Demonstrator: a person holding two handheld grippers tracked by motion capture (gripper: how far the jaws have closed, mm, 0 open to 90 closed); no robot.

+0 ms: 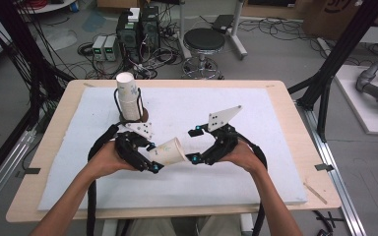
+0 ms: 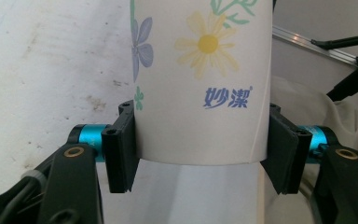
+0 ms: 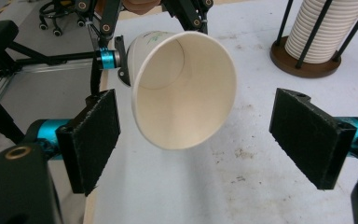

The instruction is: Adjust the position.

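I work in a lab or robotics workshop. Beyond my counter [image 1: 285,113], padded with a white foam sheet [image 1: 256,177], the grey floor is strewn with tangled cables [image 1: 157,54] around two computer towers [image 1: 138,29] and small grey boxes [image 1: 104,47]. A black round stool [image 1: 204,42] stands nearby, black metal frame struts [image 1: 342,49] flank the counter, and cardboard boxes [image 1: 325,14] sit at the back.

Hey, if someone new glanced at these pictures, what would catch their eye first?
First, the white flower-printed paper cup held sideways above the white foam mat, near its front middle, clamped near its base by the left gripper. Its open mouth faces the right gripper, whose jaws stand wide apart. Behind, a tall stack of paper cups stands in a wire-post holder.
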